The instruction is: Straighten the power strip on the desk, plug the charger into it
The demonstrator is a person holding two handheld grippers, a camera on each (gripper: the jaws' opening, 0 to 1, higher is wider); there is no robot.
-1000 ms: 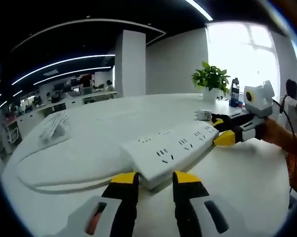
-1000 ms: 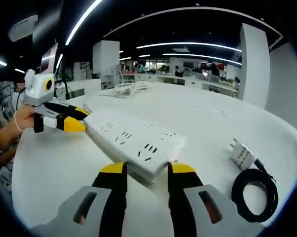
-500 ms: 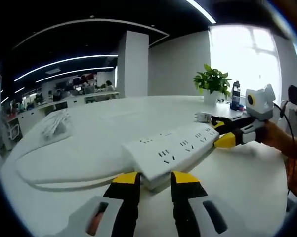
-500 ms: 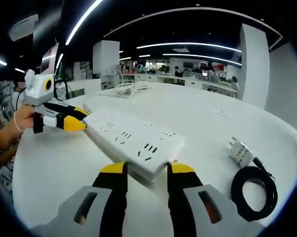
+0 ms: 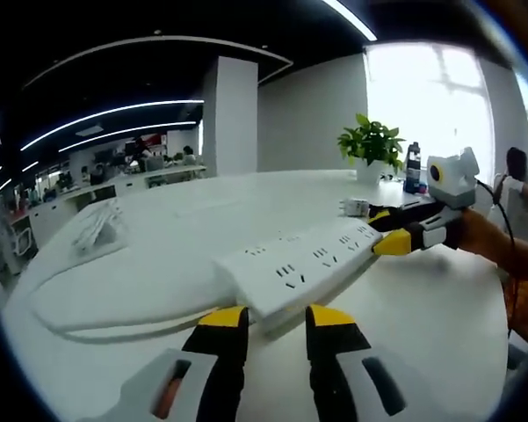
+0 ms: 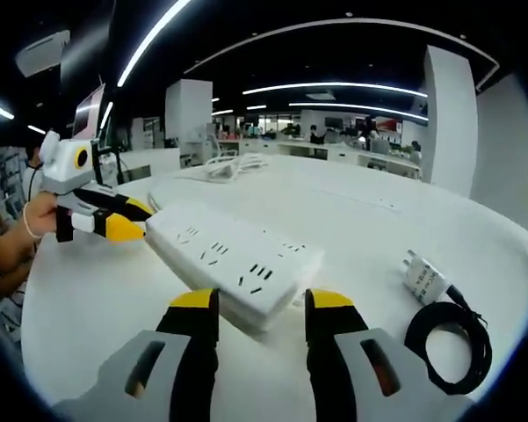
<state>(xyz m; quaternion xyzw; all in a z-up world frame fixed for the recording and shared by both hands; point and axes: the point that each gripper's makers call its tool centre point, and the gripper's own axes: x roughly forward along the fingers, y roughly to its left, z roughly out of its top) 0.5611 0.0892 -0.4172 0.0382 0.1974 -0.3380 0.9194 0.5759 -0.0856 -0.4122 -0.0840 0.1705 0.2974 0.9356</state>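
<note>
Right now the left gripper point(image 5: 275, 318) sits at one end of the power strip point(image 5: 303, 268), jaws apart astride its corner, no clamp visible. Right gripper point(image 6: 262, 301) does the same at the opposite end, jaws parted. Strip's long axis runs gripper to gripper, flat on the desk point(image 6: 97, 290). Charger point(image 6: 424, 275) with its coiled black cable point(image 6: 448, 343) lies beside the strip, nearer the right gripper. Versus half a second ago, right jaws look slightly wider; strip barely shifted.
</note>
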